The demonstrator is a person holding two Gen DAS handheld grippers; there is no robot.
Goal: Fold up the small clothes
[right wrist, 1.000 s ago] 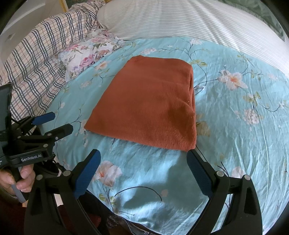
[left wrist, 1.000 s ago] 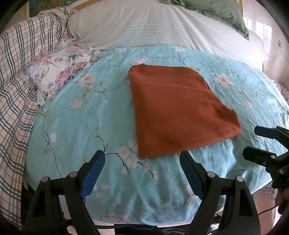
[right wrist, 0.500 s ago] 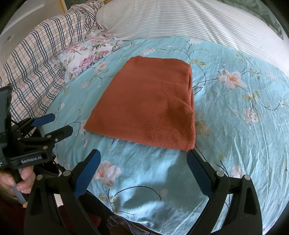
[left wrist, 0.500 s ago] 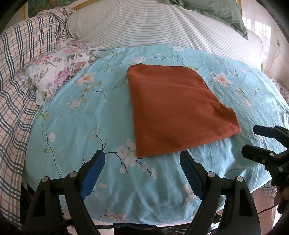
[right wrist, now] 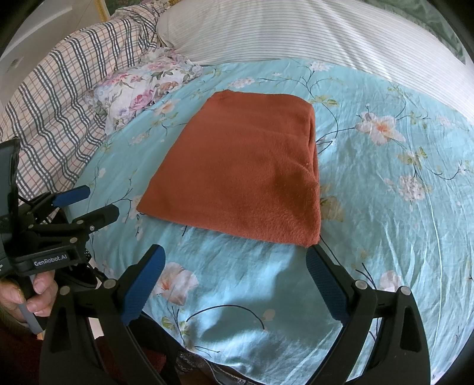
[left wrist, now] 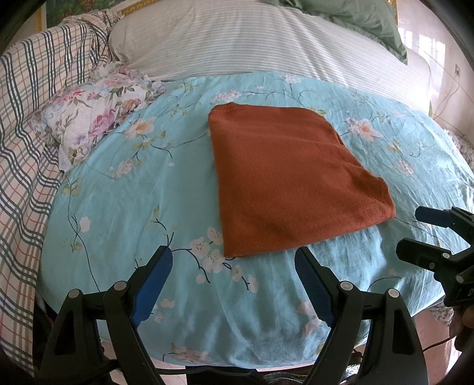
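Observation:
A rust-orange garment (left wrist: 290, 180) lies folded into a flat rectangle on the light blue floral sheet (left wrist: 142, 189); it also shows in the right wrist view (right wrist: 246, 165). My left gripper (left wrist: 234, 260) is open and empty, held just short of the garment's near edge. My right gripper (right wrist: 237, 257) is open and empty, near the garment's near right corner. Each gripper shows in the other's view: the right gripper (left wrist: 420, 234) at the right edge, the left gripper (right wrist: 89, 201) at the left edge, both open and off the cloth.
A floral pillow (left wrist: 89, 112) lies at the left of the sheet, a plaid blanket (left wrist: 26, 118) beyond it. A striped white quilt (left wrist: 251, 38) and a green pillow (left wrist: 355, 14) lie at the back. The bed's near edge (left wrist: 237, 361) is just below my grippers.
Both grippers have drawn back slightly from the folded garment and stay open. The garment has not moved.

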